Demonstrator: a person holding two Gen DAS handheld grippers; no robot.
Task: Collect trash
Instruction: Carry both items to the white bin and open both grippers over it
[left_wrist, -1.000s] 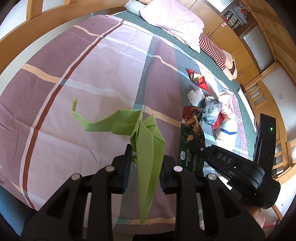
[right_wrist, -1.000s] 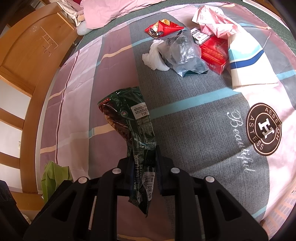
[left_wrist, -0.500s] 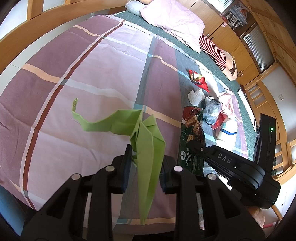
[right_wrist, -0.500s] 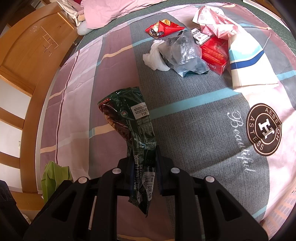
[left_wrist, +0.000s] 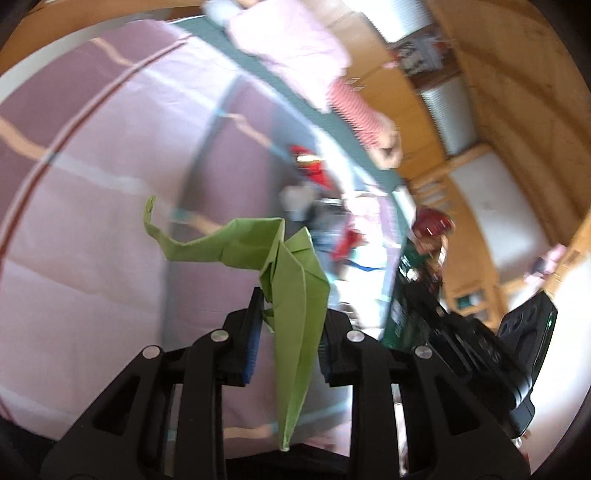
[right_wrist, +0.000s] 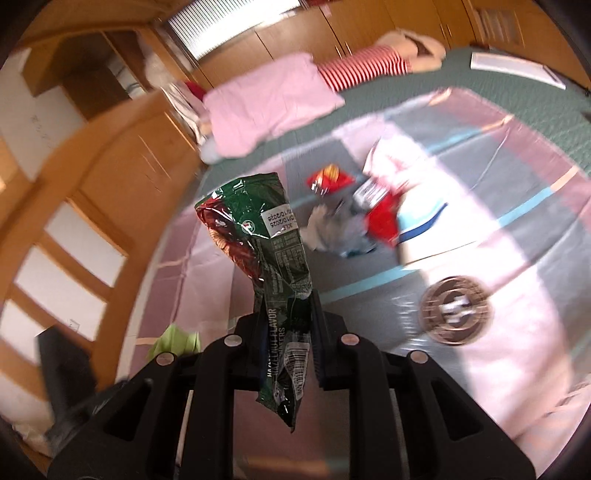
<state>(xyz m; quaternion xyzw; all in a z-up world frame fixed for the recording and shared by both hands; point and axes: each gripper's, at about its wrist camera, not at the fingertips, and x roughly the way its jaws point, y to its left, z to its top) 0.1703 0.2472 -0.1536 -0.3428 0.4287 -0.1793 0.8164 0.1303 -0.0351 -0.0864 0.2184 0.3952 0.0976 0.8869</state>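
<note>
Aloft, green folded paper (left_wrist: 291, 291) clenched between left tongs (left_wrist: 290, 314), wafer wrapper (right_wrist: 275, 266) (crumpled) between right tongs (right_wrist: 286, 325).

green paper (left_wrist: 291, 280), dark green wrapper (right_wrist: 273, 251).

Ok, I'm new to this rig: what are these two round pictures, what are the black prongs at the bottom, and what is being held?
Each picture comes from a fisheye camera on a hand-held gripper, looking along its two black fingers. No robot arm: a person holds one in each hand.

The left gripper is shut on a folded green paper. The right gripper is shut on a green snack wrapper; it also shows at the right edge of the left view.

Below is a bed with a striped sheet. More trash lies on it: a red wrapper, a white tissue and a red box. A pink pillow lies further back. Both views are blurred.
</note>
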